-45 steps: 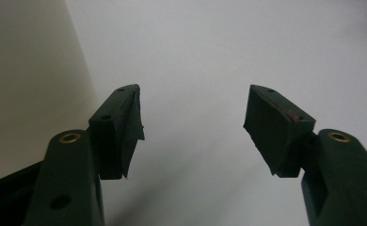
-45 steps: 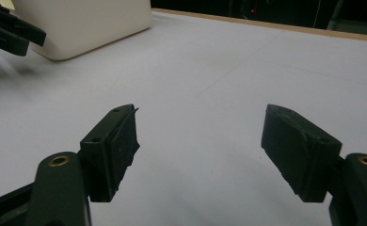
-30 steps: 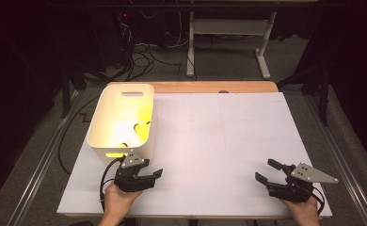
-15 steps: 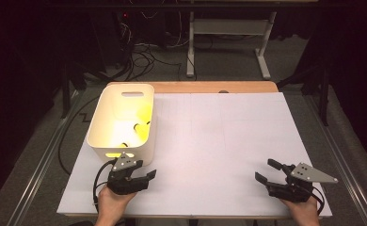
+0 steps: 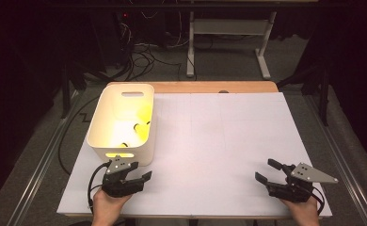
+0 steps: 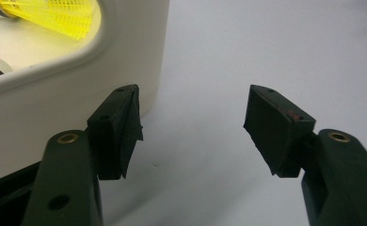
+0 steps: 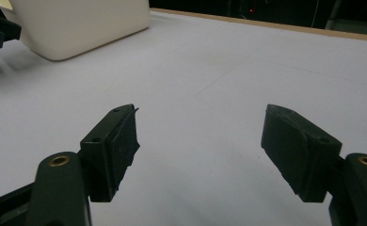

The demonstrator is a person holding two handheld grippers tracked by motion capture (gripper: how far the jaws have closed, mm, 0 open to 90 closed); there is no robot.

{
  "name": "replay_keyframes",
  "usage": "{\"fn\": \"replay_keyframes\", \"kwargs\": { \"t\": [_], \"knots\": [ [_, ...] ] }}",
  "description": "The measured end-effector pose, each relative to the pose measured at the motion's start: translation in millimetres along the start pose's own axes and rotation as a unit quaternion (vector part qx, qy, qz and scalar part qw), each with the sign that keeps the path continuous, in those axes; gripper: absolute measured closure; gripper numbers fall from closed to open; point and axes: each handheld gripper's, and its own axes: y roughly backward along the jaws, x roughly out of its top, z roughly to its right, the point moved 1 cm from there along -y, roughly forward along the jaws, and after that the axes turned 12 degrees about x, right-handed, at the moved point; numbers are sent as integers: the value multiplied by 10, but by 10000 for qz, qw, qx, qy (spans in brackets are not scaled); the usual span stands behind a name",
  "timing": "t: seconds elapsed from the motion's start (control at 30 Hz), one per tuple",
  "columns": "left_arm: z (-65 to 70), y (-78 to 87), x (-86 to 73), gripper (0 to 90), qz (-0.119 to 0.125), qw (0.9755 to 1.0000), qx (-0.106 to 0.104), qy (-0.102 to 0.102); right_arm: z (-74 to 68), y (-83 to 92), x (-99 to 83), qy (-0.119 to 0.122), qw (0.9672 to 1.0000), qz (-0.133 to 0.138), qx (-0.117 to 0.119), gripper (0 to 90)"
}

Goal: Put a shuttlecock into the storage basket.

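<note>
High view puts the white bin [image 5: 125,123] at the left-centre of the frame, sitting on the white table [image 5: 219,141] with yellow things [image 5: 141,117] inside it, too small to identify. Just below its near wall, at the lower left, the left gripper [image 5: 141,178] rests with its jaws spread and nothing between them; in the left gripper view the bin's wall [image 6: 73,70] fills the upper left, close beside one jaw. At the lower right of the high view, well apart from the bin, the right gripper [image 5: 266,172] also has its jaws spread and empty.
</note>
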Motion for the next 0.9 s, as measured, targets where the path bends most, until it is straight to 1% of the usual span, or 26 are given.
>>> {"fn": "replay_keyframes", "kwargs": {
  "t": [0.2, 0.43, 0.5, 0.63, 0.8, 0.9],
  "knots": [
    [-15, 28, -39, 374, 47, 10000, 41, -6, 1, 2, 0, -3, 10000, 0, -5, 280],
    [-53, 66, -85, 373, 80, 9999, 68, 65, -2, 4, 0, -2, 10000, 1, -17, 280],
    [-66, 79, -94, 373, 105, 9999, 65, 108, -4, 6, 0, 4, 10000, 5, -16, 280],
    [-81, 97, -109, 372, 162, 9997, 88, 132, -7, 8, 0, 8, 10000, 3, -10, 280],
    [-106, 92, -130, 370, 182, 9997, 126, 136, -12, 12, -1, -1, 10000, 15, -19, 280],
    [-127, 85, -155, 370, 199, 9995, 140, 184, -17, 19, 1, -8, 10000, 26, -13, 280]
  ]
}}
